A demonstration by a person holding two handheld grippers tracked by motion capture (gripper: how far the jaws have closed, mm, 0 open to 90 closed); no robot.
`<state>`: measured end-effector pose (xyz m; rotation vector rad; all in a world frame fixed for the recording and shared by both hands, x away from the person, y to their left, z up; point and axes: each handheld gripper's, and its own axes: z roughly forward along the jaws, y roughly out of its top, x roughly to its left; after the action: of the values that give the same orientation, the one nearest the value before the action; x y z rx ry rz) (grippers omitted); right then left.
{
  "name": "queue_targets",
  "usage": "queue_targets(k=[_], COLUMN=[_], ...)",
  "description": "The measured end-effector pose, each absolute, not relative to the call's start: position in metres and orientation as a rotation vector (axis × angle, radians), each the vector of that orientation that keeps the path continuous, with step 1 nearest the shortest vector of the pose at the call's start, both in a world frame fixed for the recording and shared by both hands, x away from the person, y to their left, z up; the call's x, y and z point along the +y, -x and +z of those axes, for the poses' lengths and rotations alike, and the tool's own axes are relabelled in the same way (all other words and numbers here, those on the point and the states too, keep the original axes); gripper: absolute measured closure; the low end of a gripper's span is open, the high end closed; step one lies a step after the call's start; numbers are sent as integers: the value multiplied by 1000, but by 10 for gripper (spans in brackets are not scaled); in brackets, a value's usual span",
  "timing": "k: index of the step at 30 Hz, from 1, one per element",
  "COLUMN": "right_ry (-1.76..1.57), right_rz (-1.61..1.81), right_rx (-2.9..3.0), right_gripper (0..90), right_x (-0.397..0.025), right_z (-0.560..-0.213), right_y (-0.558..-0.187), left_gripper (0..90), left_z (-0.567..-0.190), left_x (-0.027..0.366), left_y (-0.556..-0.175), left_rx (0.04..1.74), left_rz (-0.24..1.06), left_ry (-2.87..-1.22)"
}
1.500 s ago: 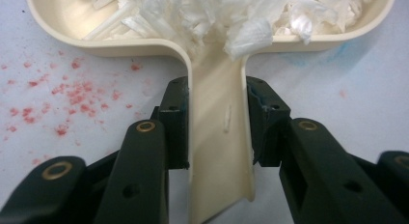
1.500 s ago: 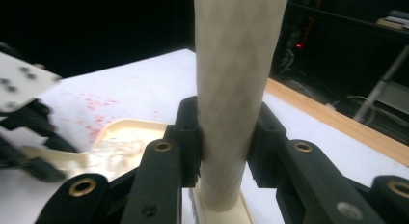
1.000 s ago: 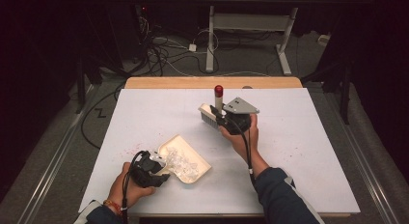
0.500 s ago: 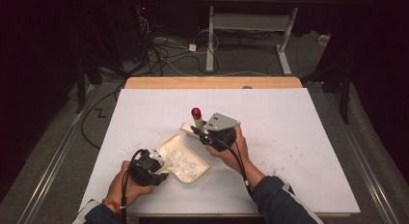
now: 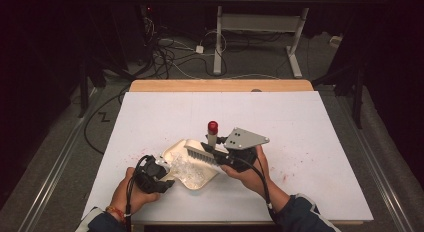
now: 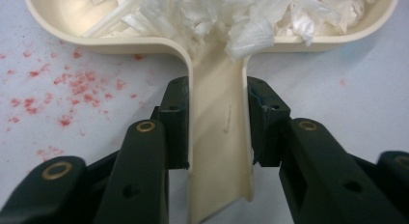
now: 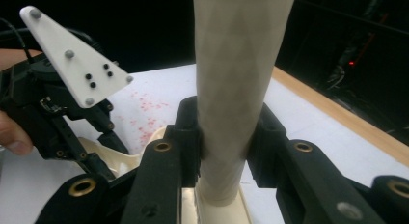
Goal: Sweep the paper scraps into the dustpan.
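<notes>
We see white scraps (image 5: pixel 187 170) mostly gathered: left claw (image 6: pixel 217 122) clamps dustpan (image 5: pixel 176 151), right claw (image 7: pixel 224 137) grips brush (image 5: pixel 206 154); red specks (image 6: pixel 72 84) remain.

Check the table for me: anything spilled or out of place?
Yes. Red specks lie scattered on the white tabletop beside the dustpan, outside it. The white shreds sit inside the pan.

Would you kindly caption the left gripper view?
Left hand-held gripper clamps the cream dustpan handle; white scraps fill its pan.

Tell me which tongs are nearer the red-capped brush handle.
Right. The right tongs clamp the brush handle itself; the left tongs grip the dustpan handle, off to the side.
</notes>
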<state>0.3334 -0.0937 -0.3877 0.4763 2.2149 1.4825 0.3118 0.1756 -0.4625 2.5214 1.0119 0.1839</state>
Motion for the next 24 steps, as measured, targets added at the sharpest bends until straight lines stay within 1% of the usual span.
queue_targets(k=[3,4,5,9,14,19,20,24], right_ry=[-530,-530,-555,-610,-611,-612,-629,-645], right_rz=[1451,1451,1380,1301,1193,1200,1219,1230], right_rx=[2153,2153,2125,2105,2125,2093,2068,2030], right_gripper=[711,711,711,711,711,711,711,711], right_x=[-112,-112,-119,-125,-121,-114,-108,-97], right_z=[-382,-382,-385,-393,-403,-407,-410,-417], right_y=[-335,-335,-338,-344,-348,-356,-365,-378], left_gripper=[632,632,632,632,632,632,632,632], left_z=[-463,-463,-463,-463,-463,-463,-464,-464], left_x=[176,176,176,175,174,174,174,175], left_y=[-312,-312,-312,-312,-312,-313,-313,-313], left_rx=[1013,1013,1014,1012,1015,1019,1019,1015], left_rz=[184,184,184,189,192,191,189,182], left_ry=[-2527,-2527,-2528,-2533,-2534,-2531,-2528,-2528])
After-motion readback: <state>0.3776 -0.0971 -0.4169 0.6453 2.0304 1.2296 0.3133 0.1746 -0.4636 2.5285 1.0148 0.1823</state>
